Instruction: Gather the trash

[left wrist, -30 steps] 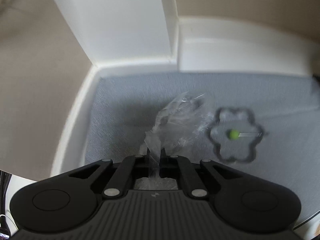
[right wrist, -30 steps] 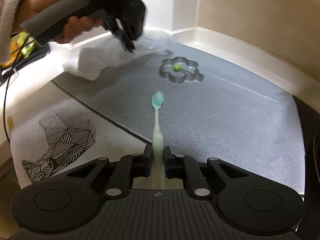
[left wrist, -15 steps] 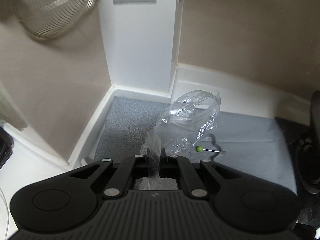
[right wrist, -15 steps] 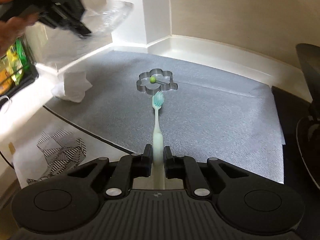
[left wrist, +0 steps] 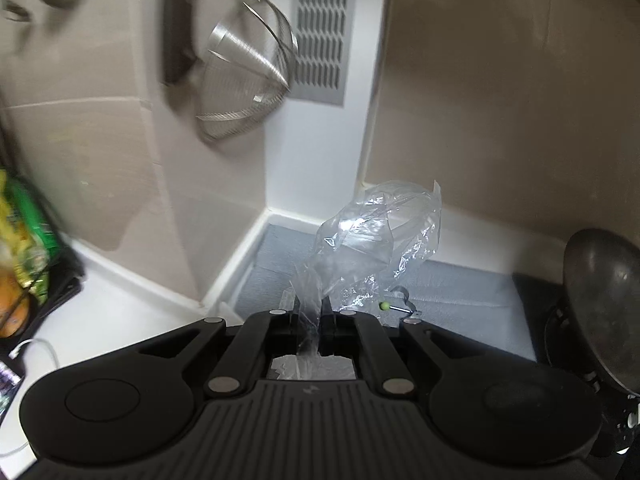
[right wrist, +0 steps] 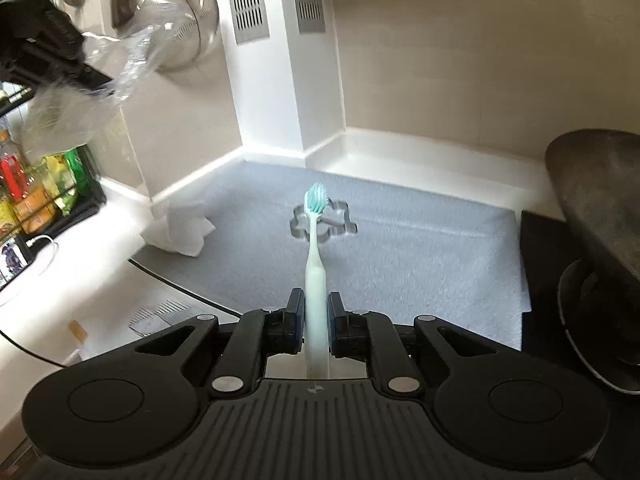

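My left gripper (left wrist: 311,308) is shut on a crumpled clear plastic wrapper (left wrist: 372,240), which sticks up and forward from the fingers, high above the grey mat (left wrist: 460,284). In the right wrist view that same gripper (right wrist: 94,80) hangs at the upper left with the clear plastic wrapper (right wrist: 136,52) trailing from it. My right gripper (right wrist: 315,314) is shut on the handle of a pale toothbrush (right wrist: 316,240) with teal bristles, held above the mat.
A flower-shaped metal ring (right wrist: 340,220) with a green-tipped pin (left wrist: 385,305) lies on the grey mat (right wrist: 420,256). A crumpled white tissue (right wrist: 180,228) sits at the mat's left edge. A dark pan (right wrist: 600,216) stands right, a wire strainer (left wrist: 244,92) hangs on the wall, and snack packs (right wrist: 44,192) fill a rack at left.
Both grippers have risen. The left one lifted the plastic wrapper far off the mat toward the upper left; the right one raised the toothbrush, so the mat and metal ring look farther below.
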The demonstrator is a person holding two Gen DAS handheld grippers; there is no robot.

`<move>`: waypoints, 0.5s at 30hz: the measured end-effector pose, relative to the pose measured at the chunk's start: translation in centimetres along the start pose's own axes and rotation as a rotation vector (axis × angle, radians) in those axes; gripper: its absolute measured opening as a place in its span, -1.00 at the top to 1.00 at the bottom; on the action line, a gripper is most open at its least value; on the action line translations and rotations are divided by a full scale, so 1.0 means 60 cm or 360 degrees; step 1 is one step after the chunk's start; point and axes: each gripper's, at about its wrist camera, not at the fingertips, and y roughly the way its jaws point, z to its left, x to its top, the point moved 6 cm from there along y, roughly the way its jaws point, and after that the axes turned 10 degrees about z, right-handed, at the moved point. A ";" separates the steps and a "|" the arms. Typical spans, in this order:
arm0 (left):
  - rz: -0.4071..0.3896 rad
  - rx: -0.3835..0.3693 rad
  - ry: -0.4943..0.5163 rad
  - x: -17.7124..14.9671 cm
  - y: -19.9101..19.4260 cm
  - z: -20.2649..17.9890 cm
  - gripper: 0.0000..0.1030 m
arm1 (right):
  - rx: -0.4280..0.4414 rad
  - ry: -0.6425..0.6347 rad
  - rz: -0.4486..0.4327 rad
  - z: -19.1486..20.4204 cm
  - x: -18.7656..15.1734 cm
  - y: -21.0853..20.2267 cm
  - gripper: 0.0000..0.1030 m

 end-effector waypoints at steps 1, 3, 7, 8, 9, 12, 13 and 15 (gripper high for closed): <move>-0.0015 0.0017 -0.0013 -0.003 -0.014 0.000 0.94 | 0.0006 -0.0006 -0.0016 0.001 0.000 -0.010 0.75; -0.0046 0.0043 -0.0046 -0.018 -0.049 0.008 0.94 | 0.0012 -0.0019 -0.0043 0.002 0.000 -0.026 0.75; -0.0116 0.0096 -0.0117 -0.050 -0.123 0.025 0.94 | 0.0048 -0.0039 -0.0082 0.003 0.003 -0.055 0.75; -0.0138 0.0107 -0.0140 -0.058 -0.143 0.031 0.94 | 0.0057 -0.0048 -0.0096 0.005 0.004 -0.064 0.75; -0.0158 0.0114 -0.0159 -0.067 -0.161 0.035 0.94 | 0.0067 -0.0057 -0.0113 0.007 0.006 -0.074 0.75; -0.0218 0.0135 -0.0208 -0.095 -0.216 0.052 0.94 | 0.0095 -0.0105 -0.0174 0.019 0.013 -0.110 0.75; -0.0237 0.0136 -0.0220 -0.105 -0.238 0.058 0.94 | 0.0102 -0.0124 -0.0196 0.025 0.016 -0.123 0.75; -0.0275 0.0142 -0.0237 -0.126 -0.277 0.068 0.94 | 0.0119 -0.0148 -0.0240 0.037 0.021 -0.151 0.75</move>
